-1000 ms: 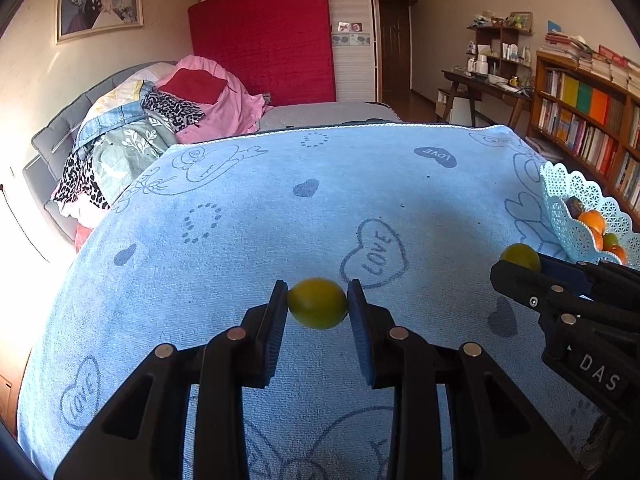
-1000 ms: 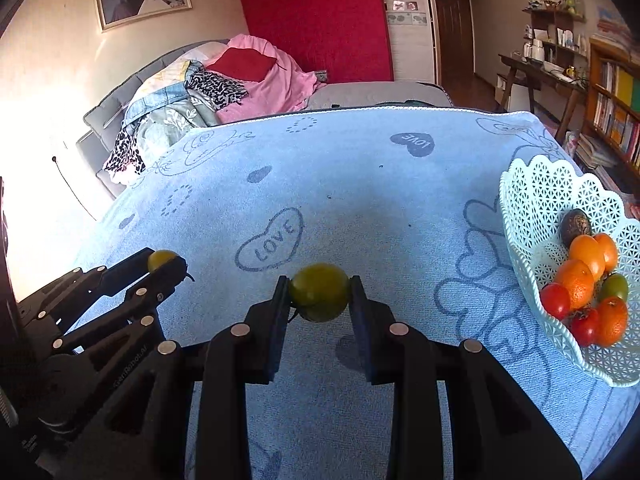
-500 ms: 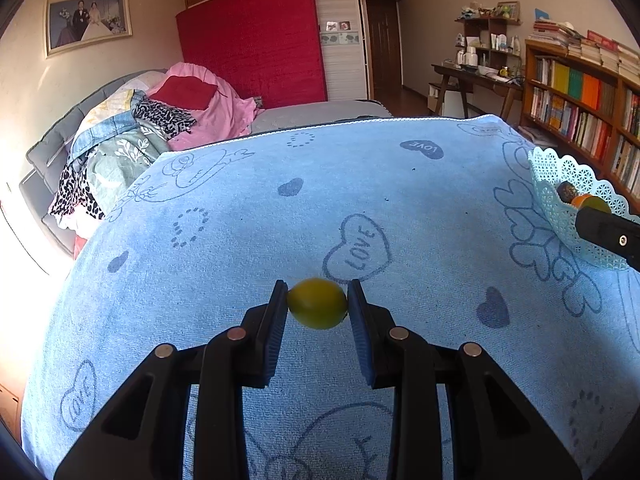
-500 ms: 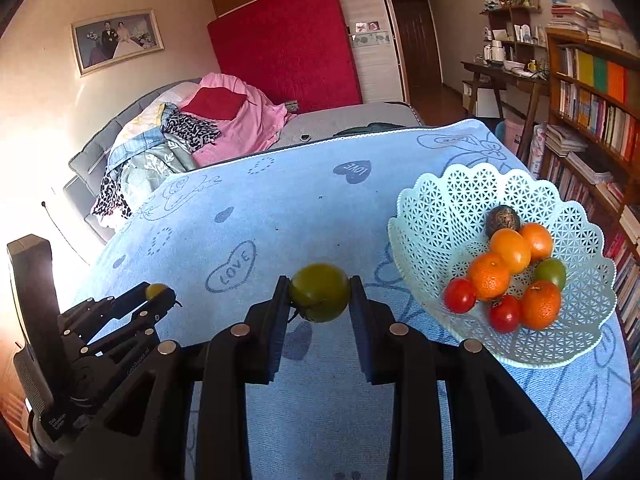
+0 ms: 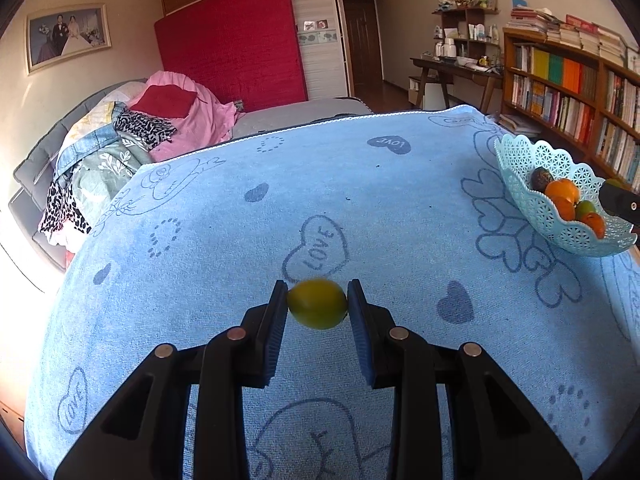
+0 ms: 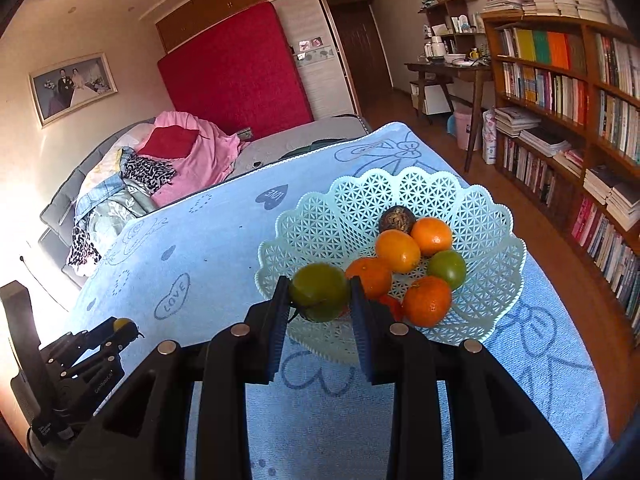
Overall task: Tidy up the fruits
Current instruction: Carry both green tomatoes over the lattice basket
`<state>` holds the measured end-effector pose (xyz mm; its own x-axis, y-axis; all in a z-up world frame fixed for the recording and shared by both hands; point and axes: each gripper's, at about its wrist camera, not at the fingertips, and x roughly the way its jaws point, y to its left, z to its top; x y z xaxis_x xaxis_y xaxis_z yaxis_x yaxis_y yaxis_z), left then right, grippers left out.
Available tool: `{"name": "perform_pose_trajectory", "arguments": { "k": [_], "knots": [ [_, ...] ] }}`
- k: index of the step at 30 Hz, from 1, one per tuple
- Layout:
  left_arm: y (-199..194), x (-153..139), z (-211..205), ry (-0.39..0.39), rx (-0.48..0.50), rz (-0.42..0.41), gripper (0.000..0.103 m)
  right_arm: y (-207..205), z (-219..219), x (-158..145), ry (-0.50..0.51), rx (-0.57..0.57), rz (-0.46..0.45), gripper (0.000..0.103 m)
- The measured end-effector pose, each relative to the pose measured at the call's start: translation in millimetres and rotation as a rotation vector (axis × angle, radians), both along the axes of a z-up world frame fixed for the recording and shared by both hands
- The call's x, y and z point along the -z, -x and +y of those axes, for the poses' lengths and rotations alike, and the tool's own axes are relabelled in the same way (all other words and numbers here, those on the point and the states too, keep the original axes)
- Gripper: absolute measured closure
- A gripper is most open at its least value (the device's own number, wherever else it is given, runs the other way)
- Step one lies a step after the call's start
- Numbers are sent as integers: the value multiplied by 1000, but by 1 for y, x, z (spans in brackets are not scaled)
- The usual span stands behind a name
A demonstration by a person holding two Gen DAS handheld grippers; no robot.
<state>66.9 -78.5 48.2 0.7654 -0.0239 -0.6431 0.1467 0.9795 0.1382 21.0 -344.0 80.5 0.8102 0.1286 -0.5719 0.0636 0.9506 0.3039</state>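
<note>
My left gripper [image 5: 317, 305] is shut on a small yellow-green fruit [image 5: 317, 303], held above the blue towel [image 5: 360, 208]. My right gripper [image 6: 319, 298] is shut on a green fruit [image 6: 319, 297] and holds it over the near left rim of the pale lattice fruit basket [image 6: 492, 216]. The basket holds several oranges [image 6: 398, 250], a green fruit [image 6: 447, 268], a dark round fruit [image 6: 396, 219] and red fruit partly hidden behind my finger. The basket also shows at the right in the left wrist view [image 5: 520, 160]. The left gripper shows at the lower left of the right wrist view [image 6: 120, 326].
The towel covers a table with its right edge near a bookcase [image 6: 568, 92]. A sofa piled with clothes [image 5: 132, 136] lies beyond the far left edge. A desk [image 5: 456, 70] stands at the back right.
My right gripper has carried the green fruit rightward, from beside the basket to over its near rim. My left gripper has held its fruit and shifted slightly over the towel.
</note>
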Motion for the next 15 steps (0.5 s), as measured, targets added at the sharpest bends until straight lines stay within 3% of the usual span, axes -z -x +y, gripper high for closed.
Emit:
{"name": "perform_pose_trajectory", "arguments": {
  "k": [1, 3, 6, 11, 15],
  "knots": [
    [0, -1, -4, 0, 7, 0, 72, 0, -3, 2, -9, 5, 4, 71],
    [0, -2, -10, 1, 23, 0, 72, 1, -10, 3, -31, 17, 2, 56],
    [1, -6, -21, -7, 48, -7, 72, 5, -19, 3, -33, 45, -10, 46],
    [-2, -15, -40, 1, 106, -11, 72, 11, -39, 7, -58, 101, -20, 46],
    [-8, -25, -58, 53, 186, -5, 72, 18, -52, 10, -59, 160, -36, 46]
  ]
}}
